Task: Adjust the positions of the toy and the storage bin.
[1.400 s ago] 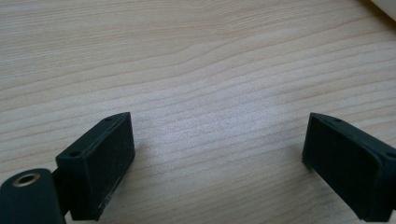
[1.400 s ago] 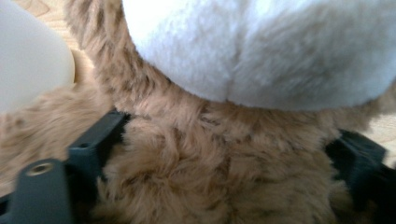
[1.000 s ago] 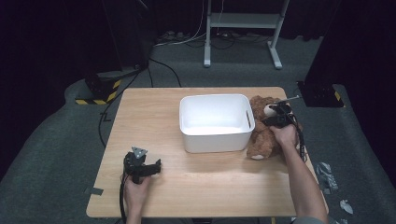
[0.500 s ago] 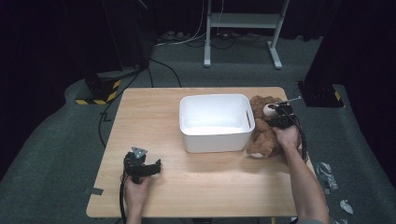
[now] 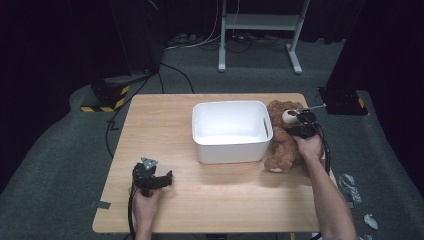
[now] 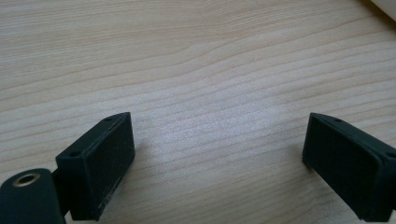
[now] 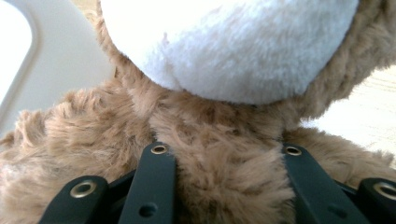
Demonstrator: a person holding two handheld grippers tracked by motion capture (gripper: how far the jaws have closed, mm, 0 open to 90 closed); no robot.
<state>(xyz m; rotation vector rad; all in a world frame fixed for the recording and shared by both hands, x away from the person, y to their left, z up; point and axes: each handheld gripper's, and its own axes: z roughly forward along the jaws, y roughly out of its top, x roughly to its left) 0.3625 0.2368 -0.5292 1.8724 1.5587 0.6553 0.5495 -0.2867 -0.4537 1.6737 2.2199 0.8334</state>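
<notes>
A brown teddy bear (image 5: 281,142) with a white muzzle (image 7: 233,46) sits on the wooden table against the right wall of a white bin (image 5: 230,131). My right gripper (image 5: 300,131) is on the bear's chest just under the muzzle; its jaws have just been closing and now pinch the brown fur (image 7: 224,177) between them. My left gripper (image 5: 159,181) rests near the table's front left, a hand around it. Its black fingers (image 6: 98,163) stand wide apart over bare wood with nothing between them.
The white bin looks empty inside. A metal stand (image 5: 260,30) and cables lie on the floor beyond the table. The table's right edge (image 5: 320,150) runs close behind the bear. Bare wood (image 5: 225,195) stretches along the front.
The right gripper's hand has shifted slightly on the bear, and the bear has been nudged a little. The left gripper has kept still.
</notes>
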